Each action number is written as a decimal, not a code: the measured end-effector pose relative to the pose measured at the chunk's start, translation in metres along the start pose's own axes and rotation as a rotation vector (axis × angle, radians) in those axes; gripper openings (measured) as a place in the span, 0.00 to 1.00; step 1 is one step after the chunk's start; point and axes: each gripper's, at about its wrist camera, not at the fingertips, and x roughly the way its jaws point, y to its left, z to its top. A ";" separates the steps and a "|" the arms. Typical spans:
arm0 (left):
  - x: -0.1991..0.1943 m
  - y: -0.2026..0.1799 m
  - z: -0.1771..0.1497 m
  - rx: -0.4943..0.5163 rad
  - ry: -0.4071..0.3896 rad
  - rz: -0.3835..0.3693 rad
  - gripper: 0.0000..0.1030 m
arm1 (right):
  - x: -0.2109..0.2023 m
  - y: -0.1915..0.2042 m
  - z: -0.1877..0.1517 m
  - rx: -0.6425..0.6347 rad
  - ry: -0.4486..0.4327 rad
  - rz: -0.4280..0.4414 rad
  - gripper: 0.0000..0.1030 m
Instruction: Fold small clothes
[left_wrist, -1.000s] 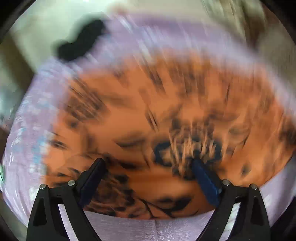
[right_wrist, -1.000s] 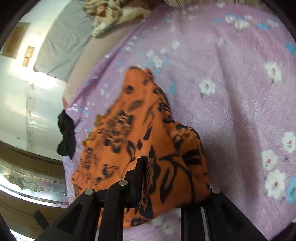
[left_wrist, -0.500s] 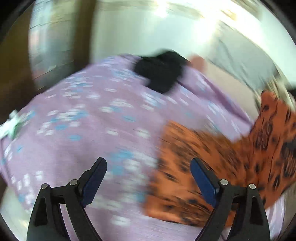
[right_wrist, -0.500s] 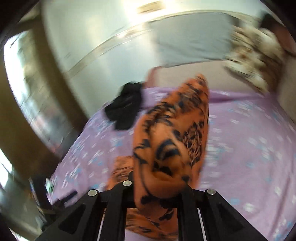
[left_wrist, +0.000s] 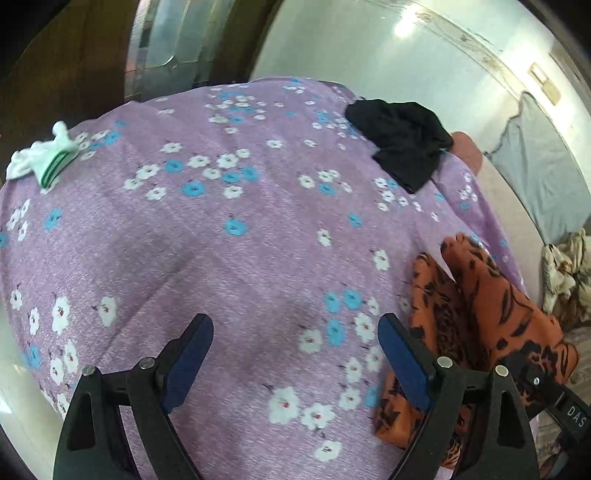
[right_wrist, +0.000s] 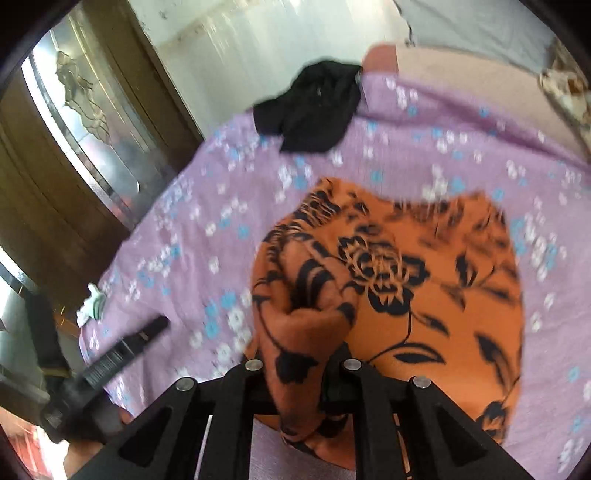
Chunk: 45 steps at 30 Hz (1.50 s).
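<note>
An orange garment with black flowers (right_wrist: 406, 288) lies spread on the purple floral bedsheet (right_wrist: 221, 221). One bunched edge of it rises into my right gripper (right_wrist: 299, 369), which is shut on that fold. In the left wrist view the same garment (left_wrist: 480, 314) hangs at the right, beside the sheet (left_wrist: 221, 258). My left gripper (left_wrist: 295, 332) hovers open over bare sheet with nothing between its blue pads (left_wrist: 402, 362). Its black finger (right_wrist: 125, 347) shows at the left of the right wrist view.
A black garment (left_wrist: 402, 144) (right_wrist: 314, 110) lies near the bed's far corner. A white and green sock (left_wrist: 44, 158) (right_wrist: 92, 302) rests at the left edge. A wooden mirrored wardrobe (right_wrist: 74, 129) stands beyond the bed. A patterned blanket (left_wrist: 565, 273) sits far right.
The left gripper left the orange garment and swung left over bare sheet. The right gripper carried the garment's edge up and round; the cloth, hanging before, now spreads on the sheet.
</note>
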 end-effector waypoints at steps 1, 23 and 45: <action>-0.001 -0.001 0.000 0.010 -0.010 -0.001 0.88 | 0.007 0.008 -0.006 -0.032 0.030 -0.010 0.12; 0.029 -0.041 -0.042 0.254 0.268 -0.084 0.24 | -0.072 -0.059 -0.122 0.119 -0.033 0.123 0.73; -0.014 -0.067 -0.043 0.271 0.208 -0.085 0.54 | -0.073 -0.137 -0.123 0.353 -0.065 0.219 0.73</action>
